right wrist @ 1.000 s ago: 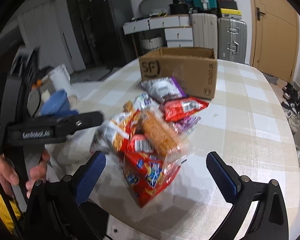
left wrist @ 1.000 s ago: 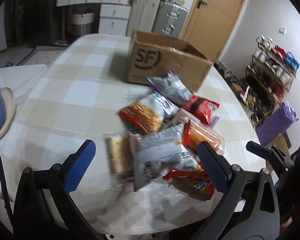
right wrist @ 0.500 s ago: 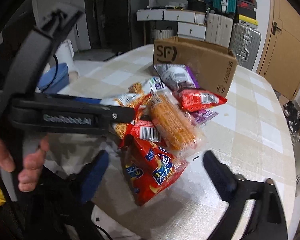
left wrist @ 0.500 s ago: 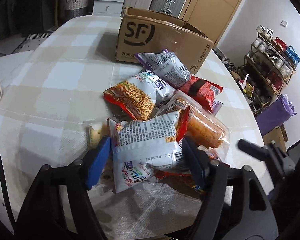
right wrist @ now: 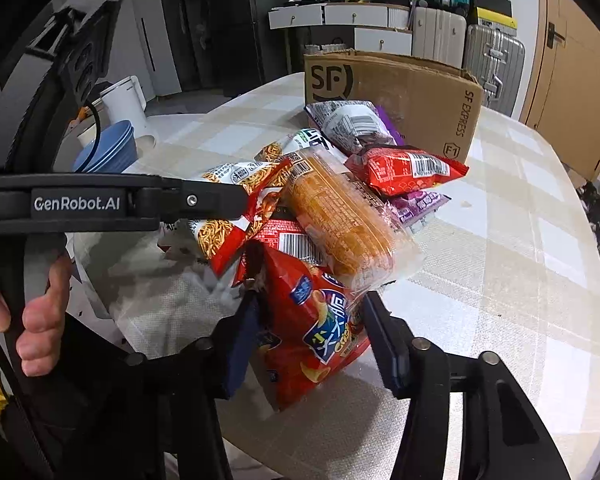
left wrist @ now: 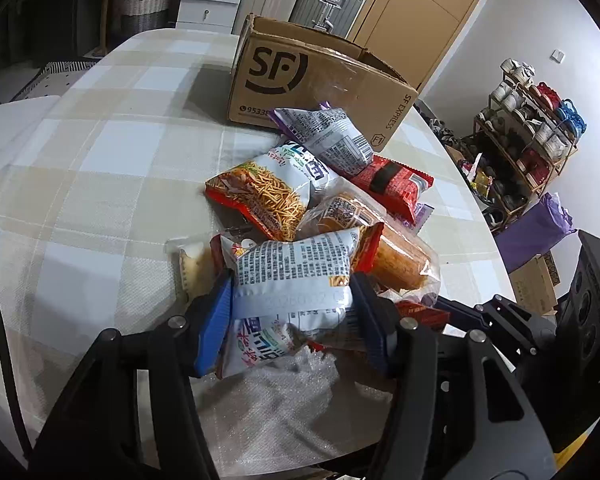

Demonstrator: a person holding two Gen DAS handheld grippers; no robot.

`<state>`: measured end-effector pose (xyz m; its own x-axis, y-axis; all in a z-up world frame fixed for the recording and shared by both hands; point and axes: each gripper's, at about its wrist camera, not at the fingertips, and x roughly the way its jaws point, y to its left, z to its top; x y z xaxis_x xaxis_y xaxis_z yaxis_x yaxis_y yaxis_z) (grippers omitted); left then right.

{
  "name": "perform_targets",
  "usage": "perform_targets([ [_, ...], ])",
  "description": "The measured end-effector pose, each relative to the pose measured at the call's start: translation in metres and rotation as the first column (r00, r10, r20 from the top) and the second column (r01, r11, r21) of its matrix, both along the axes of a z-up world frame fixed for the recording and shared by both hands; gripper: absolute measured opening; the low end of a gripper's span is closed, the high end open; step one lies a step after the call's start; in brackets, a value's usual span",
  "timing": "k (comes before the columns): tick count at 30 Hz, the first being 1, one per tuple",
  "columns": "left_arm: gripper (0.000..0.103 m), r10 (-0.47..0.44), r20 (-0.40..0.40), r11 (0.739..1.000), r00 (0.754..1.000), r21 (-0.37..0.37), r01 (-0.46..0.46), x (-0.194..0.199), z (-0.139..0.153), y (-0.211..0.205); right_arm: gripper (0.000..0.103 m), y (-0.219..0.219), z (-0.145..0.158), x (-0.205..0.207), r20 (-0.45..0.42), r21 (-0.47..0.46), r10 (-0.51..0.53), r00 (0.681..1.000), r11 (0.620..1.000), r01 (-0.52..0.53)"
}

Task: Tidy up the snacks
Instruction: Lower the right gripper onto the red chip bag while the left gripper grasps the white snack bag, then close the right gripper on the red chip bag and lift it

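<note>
The table (left wrist: 100, 184) carries an open box (left wrist: 312, 80) at twelve o'clock and a snack pile spilling from it toward six. In the pile lie a noodle bag (left wrist: 260, 196), a biscuit pack (right wrist: 340, 220) and a grey bag (left wrist: 328, 136) against the box wall.

Both tools tilt steeply down at the near edge of the pile. The left gripper (left wrist: 290, 316) sits at six o'clock in its own view, blue pads (left wrist: 214, 320) pressed into both sides of a white bag (left wrist: 296, 276), which bulges between them. The right gripper (right wrist: 310, 340) sits at six o'clock in its view, its pads against the flanks of a red bag (right wrist: 316, 320); the biscuit pack overlaps that bag's top. A hand (right wrist: 32, 320) at eight o'clock there holds the left tool's handle.

A second ago both claws gaped wide with nothing between the fingers, the pile farther ahead of them. Both have just been closing, each now narrowed onto its bag, and the left tool's arm now crosses the right view from nine o'clock.
</note>
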<state>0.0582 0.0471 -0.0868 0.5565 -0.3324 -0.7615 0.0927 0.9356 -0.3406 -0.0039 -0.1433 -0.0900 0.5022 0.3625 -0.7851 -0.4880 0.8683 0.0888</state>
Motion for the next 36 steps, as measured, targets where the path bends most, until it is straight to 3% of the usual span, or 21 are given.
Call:
perform_targets([
  [5,0.055,0.001,0.002,1.000,1.000,0.005,-0.001,-0.001,0.000,0.000,0.036,0.002,0.002,-0.003,0.018,0.009,0.009,1.000,1.000,-0.010],
  [9,0.055,0.000,-0.001,1.000,1.000,-0.005,0.000,-0.001,0.000,0.001,0.024,-0.002,0.009,-0.007,0.031,0.047,0.005,1.000,0.999,-0.006],
  [25,0.056,0.011,0.002,1.000,1.000,-0.004,-0.011,-0.003,-0.001,0.003,0.014,-0.008,0.013,-0.007,0.005,0.124,0.003,1.000,0.992,-0.004],
  [30,0.056,0.011,0.002,1.000,1.000,-0.003,-0.011,-0.003,0.000,0.004,0.015,-0.001,0.014,-0.012,0.045,0.062,0.013,0.999,0.998,-0.016],
  [35,0.056,0.013,0.000,1.000,1.000,-0.006,-0.013,-0.003,0.000,0.004,0.040,0.017,0.002,-0.016,0.064,-0.077,0.051,0.997,0.996,-0.046],
  [36,0.056,0.013,0.000,1.000,1.000,-0.005,-0.013,-0.003,-0.001,0.004,0.041,0.019,-0.001,-0.015,0.071,-0.100,0.050,0.996,0.994,-0.043],
])
